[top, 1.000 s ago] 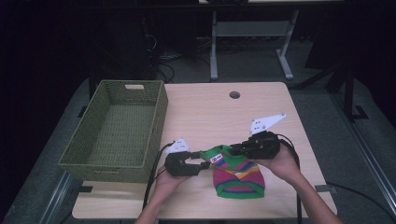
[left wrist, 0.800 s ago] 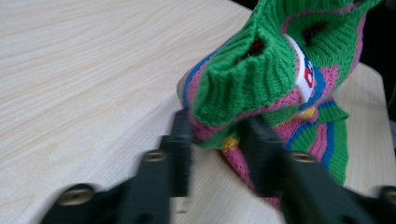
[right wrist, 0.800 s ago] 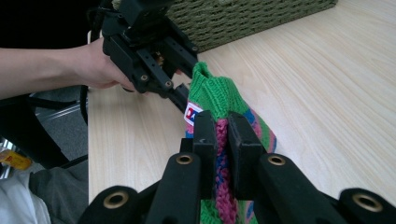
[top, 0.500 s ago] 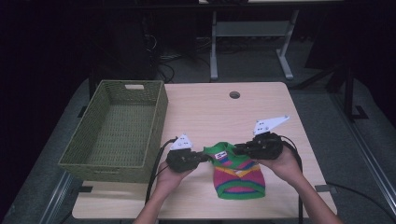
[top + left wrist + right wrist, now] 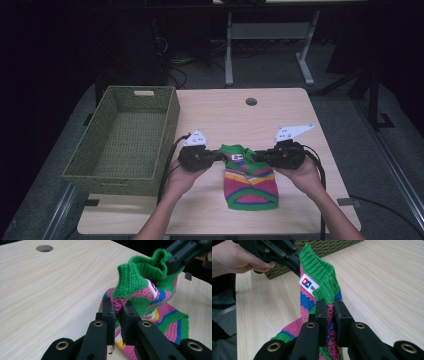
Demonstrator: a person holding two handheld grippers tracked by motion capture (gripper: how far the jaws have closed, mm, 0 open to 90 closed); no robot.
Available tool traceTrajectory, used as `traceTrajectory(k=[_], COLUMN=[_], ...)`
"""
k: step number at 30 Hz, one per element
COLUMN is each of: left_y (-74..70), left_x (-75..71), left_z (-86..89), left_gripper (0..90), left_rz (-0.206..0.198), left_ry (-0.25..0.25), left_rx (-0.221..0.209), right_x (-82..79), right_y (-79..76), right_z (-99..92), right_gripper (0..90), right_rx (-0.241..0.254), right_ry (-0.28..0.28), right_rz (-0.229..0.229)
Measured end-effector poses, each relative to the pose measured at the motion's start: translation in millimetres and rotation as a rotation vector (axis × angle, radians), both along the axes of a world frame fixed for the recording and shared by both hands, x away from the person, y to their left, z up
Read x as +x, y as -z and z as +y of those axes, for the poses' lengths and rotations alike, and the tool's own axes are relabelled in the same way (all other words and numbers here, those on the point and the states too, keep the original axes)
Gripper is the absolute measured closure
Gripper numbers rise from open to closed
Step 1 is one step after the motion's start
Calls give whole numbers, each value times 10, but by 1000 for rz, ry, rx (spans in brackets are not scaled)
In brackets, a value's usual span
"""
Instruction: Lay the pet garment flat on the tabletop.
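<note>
**Both grippers clamped on the knitted garment, near the basket**

While I watch from the high view, the pale wood table (image 5: 280,115) carries everything, so I place things by the green woven basket (image 5: 125,140) at its left side. Just right of the basket, my left gripper (image 5: 218,156) has its jaws pressed together on the green ribbed edge of the striped knit garment (image 5: 250,185); those jaws have just been closing, with the knit between them. Farther from the basket, my right gripper (image 5: 257,158) is likewise clamped on the opposite side of the same green edge. In the left gripper view, the pads pinch pink and green knit, and the collar stands up off the wood. In the right gripper view, a white label (image 5: 309,284) shows on the cloth, with the basket behind it.

The garment's lower part lies flat on the table, near the front edge. Beyond the basket, a round hole (image 5: 251,101) sits near the table's far edge. Past that, the room is dark; a grey table frame (image 5: 270,45) and cables (image 5: 185,65) stand on the floor.
</note>
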State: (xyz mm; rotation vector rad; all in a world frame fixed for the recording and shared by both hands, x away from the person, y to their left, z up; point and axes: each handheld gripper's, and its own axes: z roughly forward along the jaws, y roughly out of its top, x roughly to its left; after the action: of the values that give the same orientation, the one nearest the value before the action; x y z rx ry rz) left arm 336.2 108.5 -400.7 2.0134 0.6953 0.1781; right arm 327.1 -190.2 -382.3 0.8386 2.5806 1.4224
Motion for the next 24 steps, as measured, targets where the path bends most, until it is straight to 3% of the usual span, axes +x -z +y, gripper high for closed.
traceTrajectory(k=[4,9,15,24], left_y=[-34,38,177,265], left_x=[52,104,182,242], left_z=[-22,-91,-123,-155], left_gripper=[831,829,829,828], left_rz=[-7,4,53,75], left_ry=[-5,-1,-37,-60], left_rx=[28,96,90,86], right_x=[30,114,246,350], right_y=[40,125,217,311], right_z=[7,4,-32,-73], right_gripper=[825,824,823,816], right_rx=[11,-4,1,3], right_ry=[17,46,74,112], right_rz=[7,22,53,69])
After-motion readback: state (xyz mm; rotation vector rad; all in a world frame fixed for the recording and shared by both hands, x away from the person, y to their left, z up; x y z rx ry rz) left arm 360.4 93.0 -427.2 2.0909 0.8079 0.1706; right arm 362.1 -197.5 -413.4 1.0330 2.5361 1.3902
